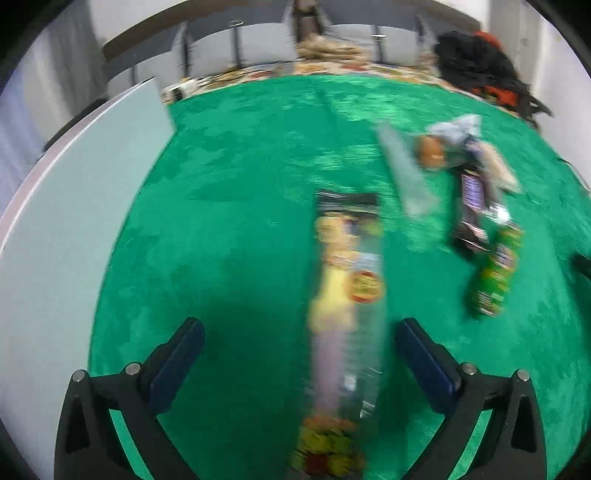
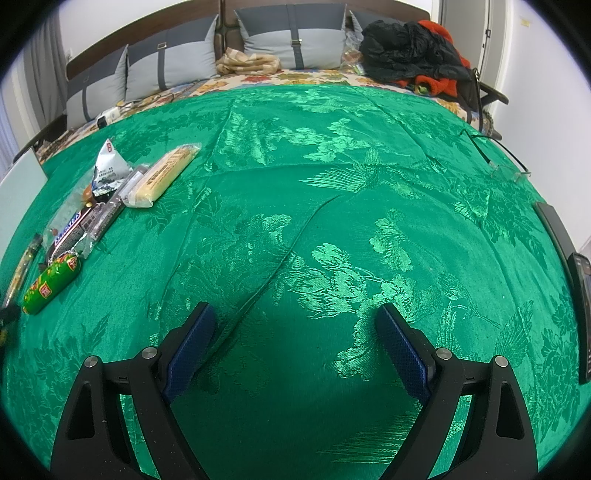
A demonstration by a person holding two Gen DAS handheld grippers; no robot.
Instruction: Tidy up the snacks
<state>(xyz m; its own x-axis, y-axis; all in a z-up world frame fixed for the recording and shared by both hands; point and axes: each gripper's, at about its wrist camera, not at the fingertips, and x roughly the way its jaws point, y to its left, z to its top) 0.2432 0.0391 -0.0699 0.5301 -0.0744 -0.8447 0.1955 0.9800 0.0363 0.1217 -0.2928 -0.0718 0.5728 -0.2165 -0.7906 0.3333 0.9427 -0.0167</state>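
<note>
In the blurred left wrist view my left gripper (image 1: 300, 332) is open above a long yellow snack packet (image 1: 345, 295) that lies on the green cloth (image 1: 221, 221), nearer the right finger, not touching either pad. To the right lie a green snack tube (image 1: 495, 273), a dark Snickers bar (image 1: 474, 206) and a grey pouch (image 1: 452, 136). My right gripper (image 2: 295, 325) is open and empty over bare cloth (image 2: 332, 184). Far left of it lie the green tube (image 2: 51, 282), the Snickers bar (image 2: 68, 229), the grey pouch (image 2: 109, 168) and a yellow biscuit pack (image 2: 166, 173).
A pale grey board (image 1: 74, 203) lies at the cloth's left edge. Grey pillows (image 2: 295, 35) and a black and orange heap of clothes (image 2: 410, 51) lie at the far end. A dark phone-like device (image 2: 581, 291) lies at the right edge.
</note>
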